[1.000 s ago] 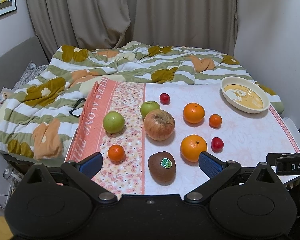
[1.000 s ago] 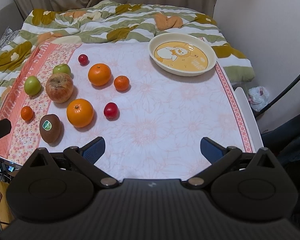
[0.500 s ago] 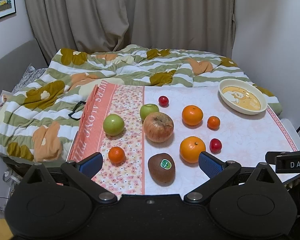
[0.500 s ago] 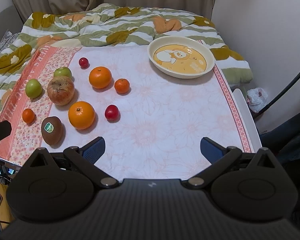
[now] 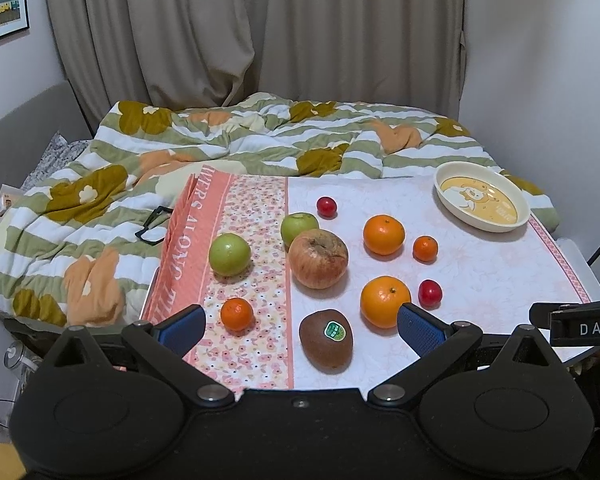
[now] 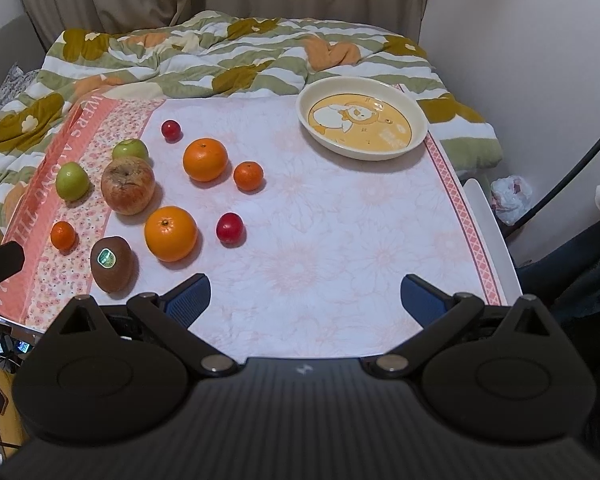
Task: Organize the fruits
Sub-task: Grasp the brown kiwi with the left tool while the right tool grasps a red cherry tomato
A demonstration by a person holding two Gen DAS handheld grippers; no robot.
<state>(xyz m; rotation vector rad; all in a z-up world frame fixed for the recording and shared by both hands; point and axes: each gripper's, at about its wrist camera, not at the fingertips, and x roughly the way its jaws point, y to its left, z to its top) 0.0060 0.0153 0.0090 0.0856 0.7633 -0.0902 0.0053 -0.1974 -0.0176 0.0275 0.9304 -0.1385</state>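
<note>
Several fruits lie on a cloth-covered table [image 6: 340, 264]: a brown kiwi [image 5: 326, 340], a red apple [image 5: 318, 258], two large oranges [image 5: 385, 301] [image 5: 383, 234], small mandarins [image 5: 237, 313] [image 5: 425, 248], two green fruits [image 5: 229, 254] [image 5: 299, 227] and two small red fruits [image 5: 430, 293] [image 5: 326, 206]. A cream bowl [image 6: 362, 118] with a cartoon print stands empty at the far right. My left gripper [image 5: 300, 326] is open, just short of the kiwi. My right gripper [image 6: 306, 298] is open and empty over the table's near edge.
A striped floral blanket [image 5: 220, 148] covers the bed behind and left of the table. Black glasses [image 5: 152, 226] lie on it by the table's left edge. Curtains and a wall stand behind; a white bag [image 6: 510, 198] lies right of the table.
Both views have tilted up and drawn back slightly, so the fruits sit lower in view. No fruit has moved. Both grippers stay open.
</note>
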